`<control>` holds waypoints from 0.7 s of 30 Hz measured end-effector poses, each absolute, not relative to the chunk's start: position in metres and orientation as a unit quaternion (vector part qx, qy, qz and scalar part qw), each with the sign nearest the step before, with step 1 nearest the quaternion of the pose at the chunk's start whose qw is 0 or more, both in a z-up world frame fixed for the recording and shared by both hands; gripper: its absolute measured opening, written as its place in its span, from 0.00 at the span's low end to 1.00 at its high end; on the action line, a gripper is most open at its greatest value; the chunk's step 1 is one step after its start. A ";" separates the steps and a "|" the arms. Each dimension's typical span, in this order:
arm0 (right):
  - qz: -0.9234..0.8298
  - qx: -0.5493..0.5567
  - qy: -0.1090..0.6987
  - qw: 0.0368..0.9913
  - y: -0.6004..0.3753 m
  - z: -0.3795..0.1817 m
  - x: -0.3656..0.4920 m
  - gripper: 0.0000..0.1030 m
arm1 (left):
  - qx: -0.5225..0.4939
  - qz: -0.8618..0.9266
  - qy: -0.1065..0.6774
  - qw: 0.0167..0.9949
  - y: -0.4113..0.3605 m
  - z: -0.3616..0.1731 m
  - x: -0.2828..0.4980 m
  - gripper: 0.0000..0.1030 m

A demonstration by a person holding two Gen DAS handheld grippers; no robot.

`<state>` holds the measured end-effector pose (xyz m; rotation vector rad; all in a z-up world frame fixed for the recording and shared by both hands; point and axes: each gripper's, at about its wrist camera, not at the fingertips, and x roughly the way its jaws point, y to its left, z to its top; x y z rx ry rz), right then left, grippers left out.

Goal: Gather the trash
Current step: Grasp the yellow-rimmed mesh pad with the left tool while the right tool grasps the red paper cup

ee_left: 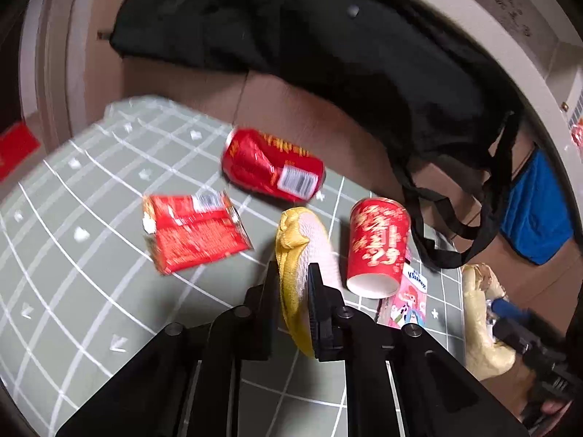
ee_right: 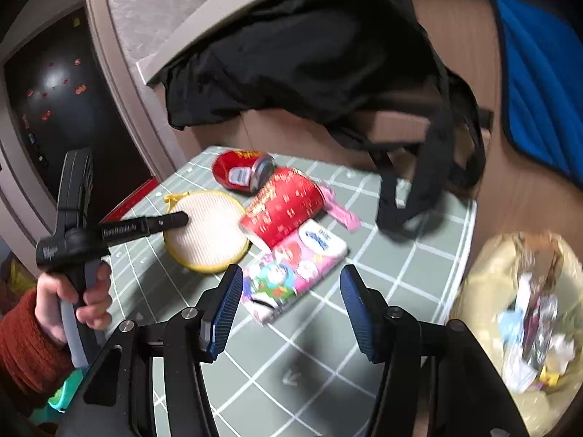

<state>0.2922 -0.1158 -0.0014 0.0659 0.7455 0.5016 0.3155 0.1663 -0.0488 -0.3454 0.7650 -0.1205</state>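
Left hand-held gripper [ee_left: 293, 291] clamped on round yellow-rimmed pad [ee_left: 302, 255], edge pinched betw. both jaws, pad tilted over green grid mat [ee_left: 73, 273] on desk. Right hand-held gripper [ee_right: 291, 291] jaws wide, nothing betw. them; pink tissue pack [ee_right: 291, 273] just ahead of tips. On mat: 1 red can [ee_left: 273, 167], 1 red wrapper [ee_left: 193, 233], 1 red paper cup [ee_left: 379, 247] (lying on side, touching pack). Yellowish bag [ee_right: 484, 266] off mat's right edge, w/ crumpled wrappers inside. Black tote [ee_left: 328, 54] at far edge.

- Left hand-held gripper [ee_left: 293, 284]: matte black frame, round silver screws, grey handle.
- Right hand-held gripper [ee_right: 291, 291]: black frame, ribbed blue pads [ee_right: 229, 302].
- Rust-red knitted sleeve [ee_right: 25, 342] beside the grey handle.
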 end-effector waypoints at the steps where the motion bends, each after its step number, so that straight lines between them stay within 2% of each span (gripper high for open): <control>1: 0.246 0.028 0.360 0.900 -0.112 0.002 0.297 0.52 | -0.160 -0.053 0.361 0.917 0.168 -0.043 0.310 0.13; 5: 0.254 0.039 0.367 0.894 -0.095 0.005 0.324 0.52 | -0.150 -0.033 0.326 0.933 0.180 -0.021 0.290 0.13; 9: 0.263 0.092 0.386 0.879 -0.078 -0.009 0.359 0.52 | -0.137 -0.009 0.296 0.945 0.200 -0.004 0.268 0.13; 13: 0.246 0.092 0.402 0.877 -0.056 -0.023 0.386 0.52 | -0.126 0.018 0.273 0.954 0.218 0.005 0.249 0.13; 21: 0.253 0.117 0.447 0.850 -0.029 -0.053 0.425 0.53 | -0.158 0.039 0.288 0.944 0.243 -0.005 0.243 0.13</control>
